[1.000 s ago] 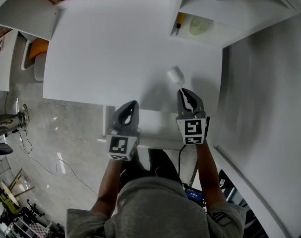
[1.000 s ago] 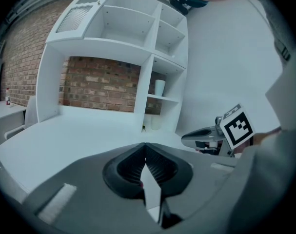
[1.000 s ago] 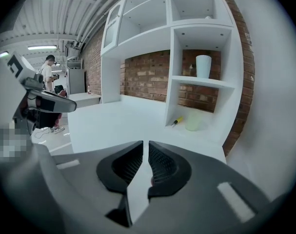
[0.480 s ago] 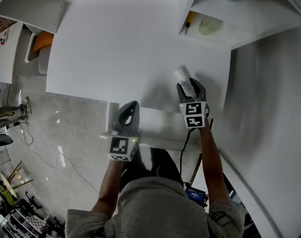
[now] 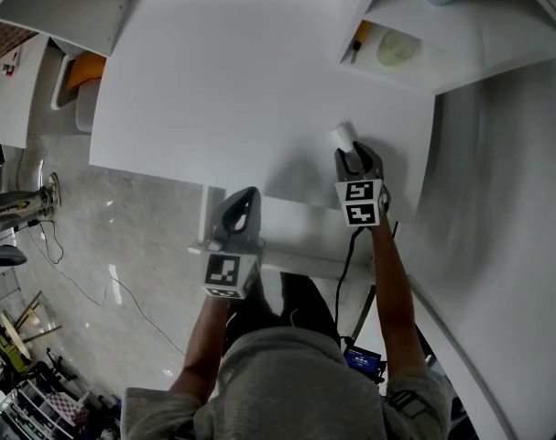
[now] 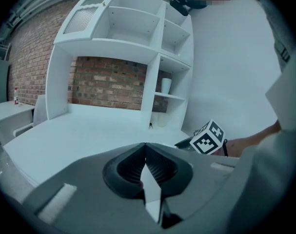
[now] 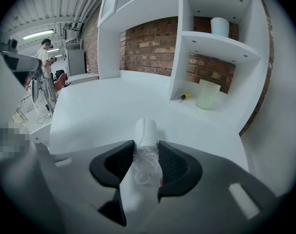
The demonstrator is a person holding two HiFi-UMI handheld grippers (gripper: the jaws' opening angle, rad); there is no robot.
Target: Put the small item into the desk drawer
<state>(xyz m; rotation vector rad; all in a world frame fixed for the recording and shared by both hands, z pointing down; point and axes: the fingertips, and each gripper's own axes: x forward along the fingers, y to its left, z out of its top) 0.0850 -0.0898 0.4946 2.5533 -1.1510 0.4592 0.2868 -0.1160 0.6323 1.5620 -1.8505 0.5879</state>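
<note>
White desk [image 5: 213,81], drawer [image 5: 300,232] open at near edge.
right gripper [image 5: 358,157] jaws just closed onto small bottle [image 7: 146,130], its long axis running along them, away from drawer; left gripper [image 6: 146,150] jaws together.

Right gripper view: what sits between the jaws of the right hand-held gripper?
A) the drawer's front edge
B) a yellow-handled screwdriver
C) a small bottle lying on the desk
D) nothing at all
C: the small bottle lies on the desk between the jaws of the right hand-held gripper, which have just been closing and now sit against its sides.
</note>
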